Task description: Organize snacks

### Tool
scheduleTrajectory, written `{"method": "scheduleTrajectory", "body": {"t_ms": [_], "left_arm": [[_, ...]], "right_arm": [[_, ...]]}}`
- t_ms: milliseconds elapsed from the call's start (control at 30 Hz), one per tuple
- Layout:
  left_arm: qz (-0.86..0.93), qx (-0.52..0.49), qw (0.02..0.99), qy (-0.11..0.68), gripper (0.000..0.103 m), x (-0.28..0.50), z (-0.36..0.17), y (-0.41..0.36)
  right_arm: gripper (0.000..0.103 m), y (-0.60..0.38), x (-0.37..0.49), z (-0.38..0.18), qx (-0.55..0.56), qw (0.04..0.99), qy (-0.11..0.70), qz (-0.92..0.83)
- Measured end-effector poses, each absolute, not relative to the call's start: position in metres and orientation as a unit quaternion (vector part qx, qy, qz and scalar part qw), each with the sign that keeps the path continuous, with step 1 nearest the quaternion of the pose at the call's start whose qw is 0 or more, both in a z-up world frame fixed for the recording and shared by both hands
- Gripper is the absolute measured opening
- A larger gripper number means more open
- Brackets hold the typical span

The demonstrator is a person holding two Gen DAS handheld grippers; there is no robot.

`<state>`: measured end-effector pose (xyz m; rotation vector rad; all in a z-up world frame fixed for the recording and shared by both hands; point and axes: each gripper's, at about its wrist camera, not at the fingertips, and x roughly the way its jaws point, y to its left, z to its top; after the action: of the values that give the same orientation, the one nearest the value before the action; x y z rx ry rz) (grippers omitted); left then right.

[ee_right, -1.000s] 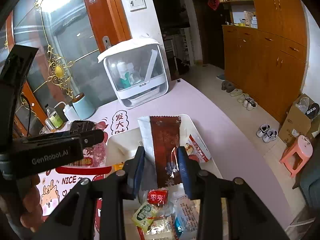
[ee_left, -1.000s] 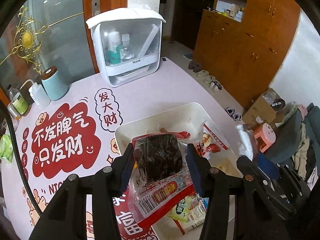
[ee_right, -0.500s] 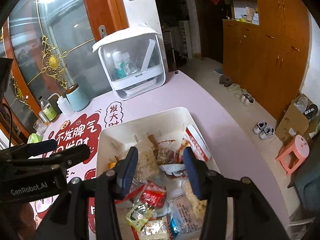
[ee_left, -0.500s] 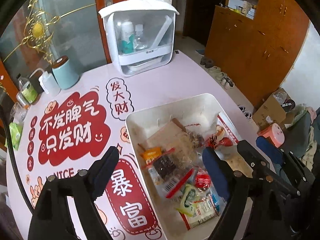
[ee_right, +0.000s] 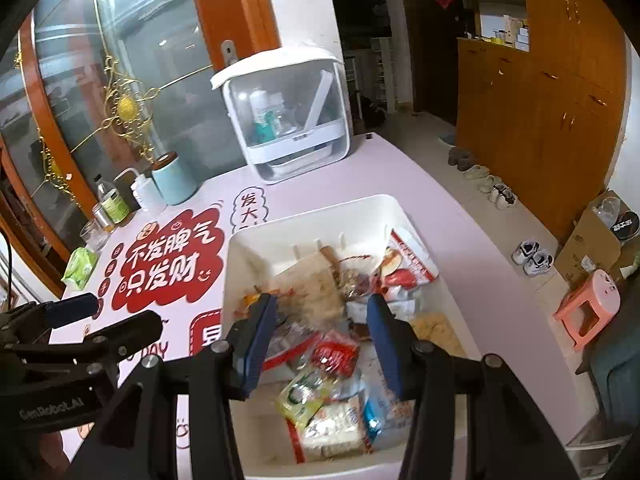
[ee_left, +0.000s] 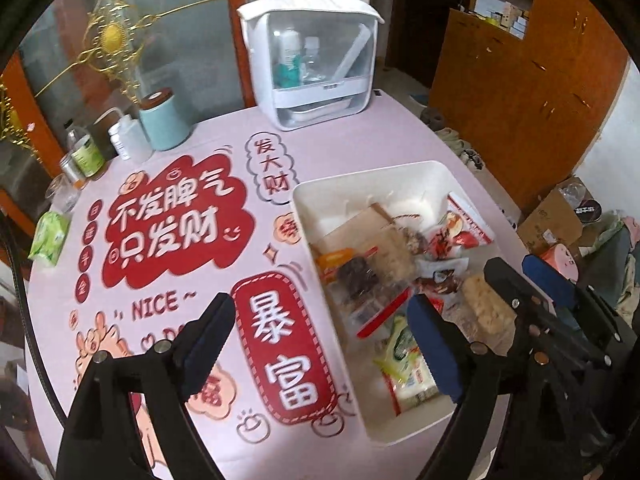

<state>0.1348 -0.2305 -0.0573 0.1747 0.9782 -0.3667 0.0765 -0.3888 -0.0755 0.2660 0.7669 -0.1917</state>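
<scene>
Above table (ee_left: 192,152), both grippers' fingers (ee_left: 208,332) (ee_right: 260,332) gape wide, holding nothing.

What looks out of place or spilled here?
Nothing is spilled. The snacks lie jumbled in the white bin, and one red-edged packet leans up on its far right wall. Both grippers, left and right, are open and empty.

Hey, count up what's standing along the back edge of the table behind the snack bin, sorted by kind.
Organizer box: 1
Teal canister: 1
White squeeze bottle: 1
Green-label bottle: 1
Glass: 1
Green packet: 1
Total: 6
</scene>
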Motion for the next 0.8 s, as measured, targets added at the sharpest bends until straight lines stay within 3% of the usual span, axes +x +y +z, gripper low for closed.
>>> {"method": "scheduleTrajectory", "body": {"t_ms": [800], "left_arm": [[-0.017,0.006,0.9,0.435,0.089,0.028,-0.031,-0.07]], "right_arm": [[0.049,-0.269,0.027,-0.044,0.117,0.905,0.406,0.054]]}}
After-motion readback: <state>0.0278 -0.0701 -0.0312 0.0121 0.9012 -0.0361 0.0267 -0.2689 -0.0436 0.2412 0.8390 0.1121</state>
